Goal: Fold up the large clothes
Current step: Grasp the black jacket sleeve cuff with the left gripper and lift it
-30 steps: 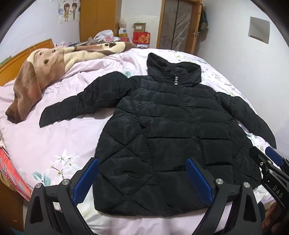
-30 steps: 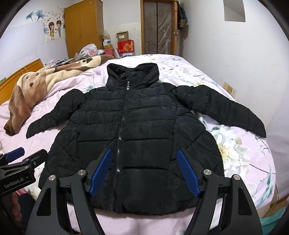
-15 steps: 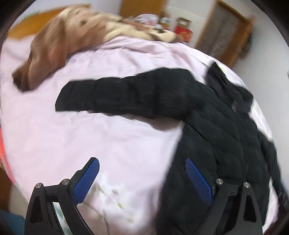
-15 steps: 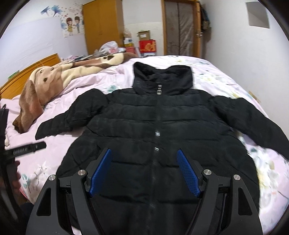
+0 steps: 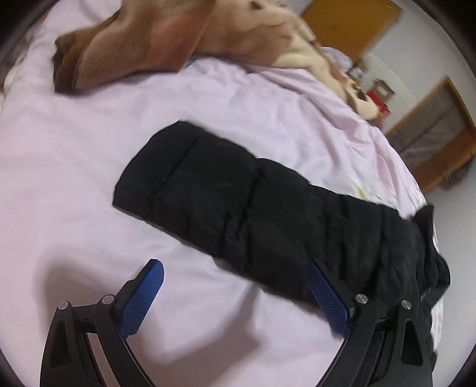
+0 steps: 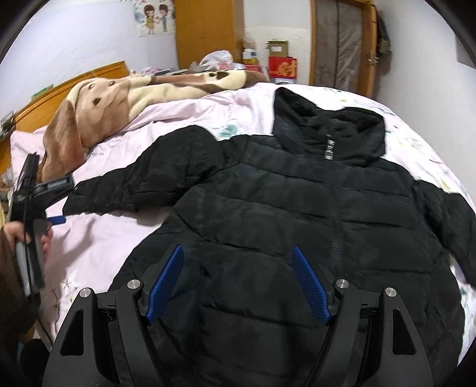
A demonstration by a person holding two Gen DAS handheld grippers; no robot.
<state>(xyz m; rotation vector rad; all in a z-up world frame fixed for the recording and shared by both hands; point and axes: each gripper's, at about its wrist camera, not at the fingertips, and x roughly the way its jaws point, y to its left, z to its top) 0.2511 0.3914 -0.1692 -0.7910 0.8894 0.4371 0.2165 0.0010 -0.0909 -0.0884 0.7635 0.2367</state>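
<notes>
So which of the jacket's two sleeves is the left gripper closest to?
The sleeve stretched toward the brown dog-print blanket; the left gripper sits at its cuff.

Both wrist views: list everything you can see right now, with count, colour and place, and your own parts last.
jacket: one, black, spread flat on the bed, zipped, sleeves out.
sleeve: one, black, lying ahead of the left gripper.
bed: one, pink floral sheet, under everything.
blanket: one, brown and cream, along the bed's far side.
wardrobe: one, wooden, at the back wall.
boxes: several, red and brown, beside the wardrobe.
door: one, wooden frame, back wall.
poster: one, cartoon couple, on the wall.
left gripper: one, black with blue pads, open, at the sleeve.
right gripper: one, black with blue pads, open, over the hem.
hand: one, holding the left gripper.
</notes>
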